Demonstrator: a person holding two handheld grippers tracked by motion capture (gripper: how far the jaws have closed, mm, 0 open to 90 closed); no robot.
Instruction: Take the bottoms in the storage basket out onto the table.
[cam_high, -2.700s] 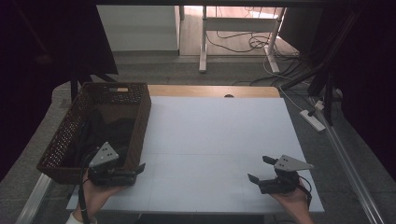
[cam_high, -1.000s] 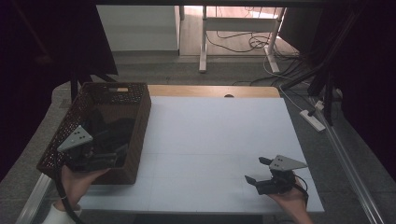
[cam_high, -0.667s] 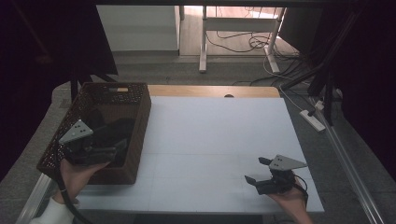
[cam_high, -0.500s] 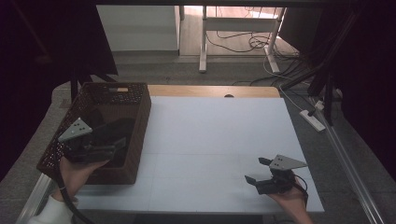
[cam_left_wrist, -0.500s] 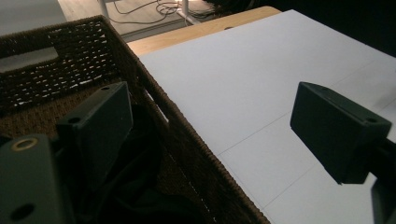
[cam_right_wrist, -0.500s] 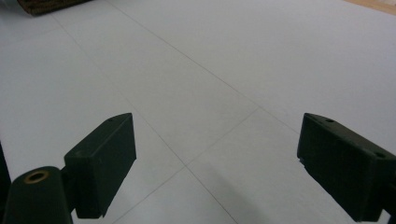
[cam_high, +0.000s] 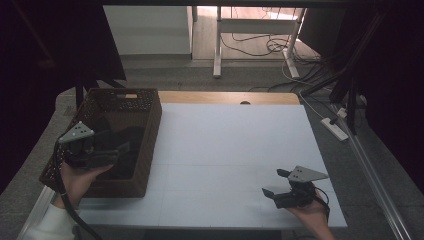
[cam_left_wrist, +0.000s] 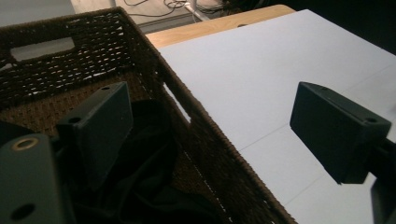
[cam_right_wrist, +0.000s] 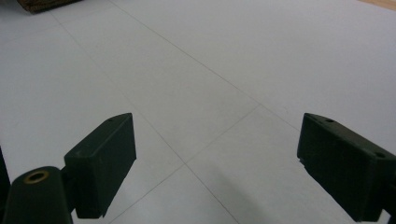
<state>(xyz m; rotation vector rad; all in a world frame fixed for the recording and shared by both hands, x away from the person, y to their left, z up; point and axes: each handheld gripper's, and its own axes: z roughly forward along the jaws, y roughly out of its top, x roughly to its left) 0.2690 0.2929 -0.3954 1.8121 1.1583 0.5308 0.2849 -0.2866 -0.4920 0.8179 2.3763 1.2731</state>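
The left gripper (cam_high: 120, 150) has its two black jaws spread wide with nothing between them. In the left gripper view one jaw hangs inside the dark brown woven wicker basket (cam_left_wrist: 205, 135) and the other over the white table top (cam_left_wrist: 280, 60), so the jaws straddle the basket's long side wall. Below the inner jaw lies a dark, crumpled piece of black cloth (cam_left_wrist: 149, 172) on the basket floor; in this dim light its shape is hard to read, so its direction cannot be told, and it seems to be bunched up rather than laid out.

From the high view the left gripper (cam_high: 120, 150) points to the right, across the basket's width. The basket (cam_high: 150, 125) is rectangular, stands at the left edge of the table, and its long axis runs from the person's side toward the far side, with a handle slot in the far end wall.

The right gripper (cam_high: 275, 182) also has its jaws wide apart and holds nothing; it rests low over the bare white table top (cam_high: 235, 145) near the front right corner, pointing left, well apart from the basket.
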